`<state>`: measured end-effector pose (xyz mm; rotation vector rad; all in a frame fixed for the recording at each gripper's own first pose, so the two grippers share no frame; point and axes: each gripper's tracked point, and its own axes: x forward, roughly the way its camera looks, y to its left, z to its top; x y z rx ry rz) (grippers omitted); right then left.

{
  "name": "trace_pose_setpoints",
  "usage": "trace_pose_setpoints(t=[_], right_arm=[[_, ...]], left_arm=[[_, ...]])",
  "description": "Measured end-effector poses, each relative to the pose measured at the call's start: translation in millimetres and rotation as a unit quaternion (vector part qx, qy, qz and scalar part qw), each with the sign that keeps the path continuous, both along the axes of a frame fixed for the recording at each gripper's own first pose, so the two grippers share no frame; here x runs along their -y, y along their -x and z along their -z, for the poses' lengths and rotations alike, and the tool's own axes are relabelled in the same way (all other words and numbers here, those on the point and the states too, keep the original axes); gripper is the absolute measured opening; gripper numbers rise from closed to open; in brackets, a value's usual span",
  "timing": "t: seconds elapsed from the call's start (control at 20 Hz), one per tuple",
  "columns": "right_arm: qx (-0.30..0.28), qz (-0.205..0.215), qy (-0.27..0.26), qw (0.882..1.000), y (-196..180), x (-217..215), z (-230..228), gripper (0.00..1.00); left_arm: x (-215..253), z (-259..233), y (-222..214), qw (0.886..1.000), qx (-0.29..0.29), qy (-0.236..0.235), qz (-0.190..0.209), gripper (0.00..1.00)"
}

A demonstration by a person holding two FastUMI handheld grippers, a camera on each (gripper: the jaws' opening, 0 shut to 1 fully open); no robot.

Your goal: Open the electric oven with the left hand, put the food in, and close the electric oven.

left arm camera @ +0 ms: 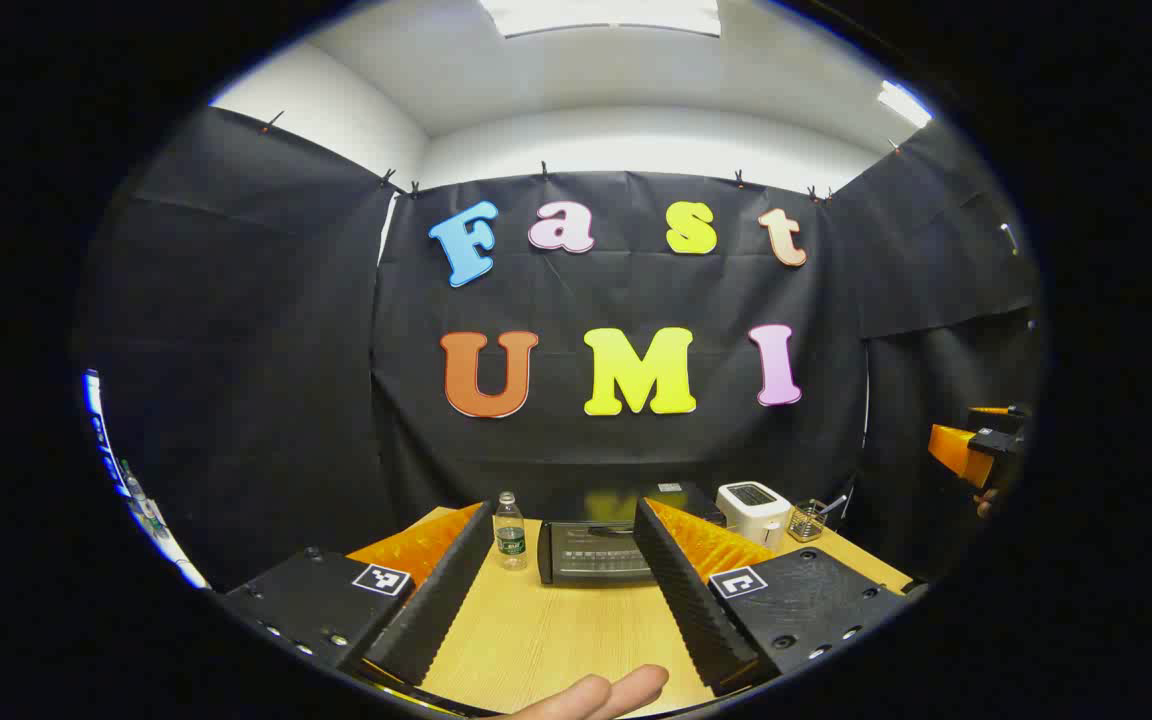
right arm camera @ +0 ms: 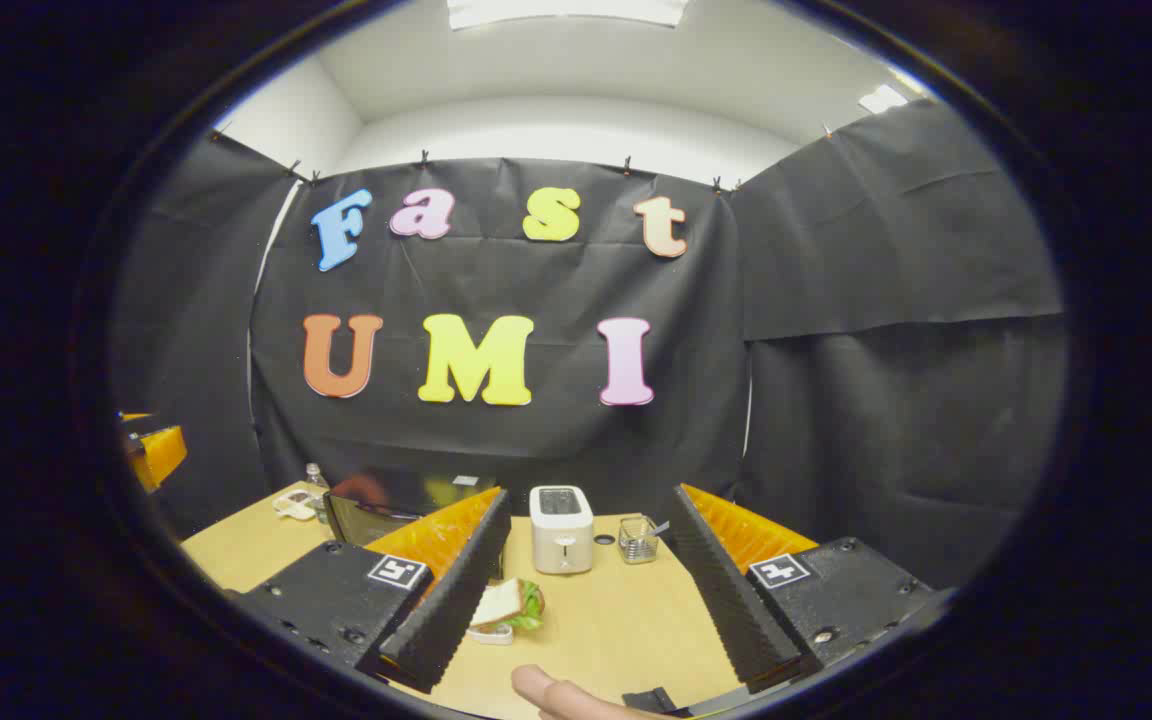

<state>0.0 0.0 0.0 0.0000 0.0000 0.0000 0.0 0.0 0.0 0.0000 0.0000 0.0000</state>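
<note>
Oven [left arm camera: 596, 550] sits shut toward the table's [left arm camera: 536, 640] far edge, beside a bottle [left arm camera: 509, 530]; the left gripper [left arm camera: 561, 590] faces it, tongs wide, likely to reach its door. Sandwich [right arm camera: 506, 605] lies near the front edge between the right gripper's [right arm camera: 586, 600] wide tongs. Bare tabletop leaves approach room.

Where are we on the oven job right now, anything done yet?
Nothing looks done: the electric oven sits closed at the back of the table. In hand: the left gripper is open and lined up with the oven, apart from it. The right gripper is open and holds nothing; the sandwich lies on the table. Left: open, load, close.
</note>
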Motion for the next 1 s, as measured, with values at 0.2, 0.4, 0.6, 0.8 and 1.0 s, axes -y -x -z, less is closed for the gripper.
trace_pose_setpoints(t=[0.2, 0.4, 0.6, 0.8, 1.0], right_arm=[[0.017, -0.007, -0.006, 1.000, 9.8, 1.8, -13.1, 0.94], [0.029, -0.004, -0.011, 1.000, 15.5, 5.7, -20.7, 0.94], [0.035, 0.005, -0.013, 0.999, 18.4, 17.8, -23.1, 0.94], [0.044, 0.012, -0.012, 0.999, 19.0, 27.8, -23.8, 0.94], [0.074, 0.035, -0.005, 0.997, 20.6, 40.4, -20.7, 1.00]], left_arm=[[3.0, 0.8, 3.6, 1.000, -0.003, -0.014, 0.006, 0.93], [9.8, -1.8, 2.4, 1.000, 0.001, -0.021, 0.009, 0.93], [13.2, -2.6, -0.7, 1.000, -0.001, -0.015, 0.009, 0.93], [26.9, 3.4, -2.6, 0.999, -0.010, 0.007, 0.033, 0.93], [30.4, 13.9, -22.0, 0.999, -0.014, -0.001, 0.040, 0.93]])
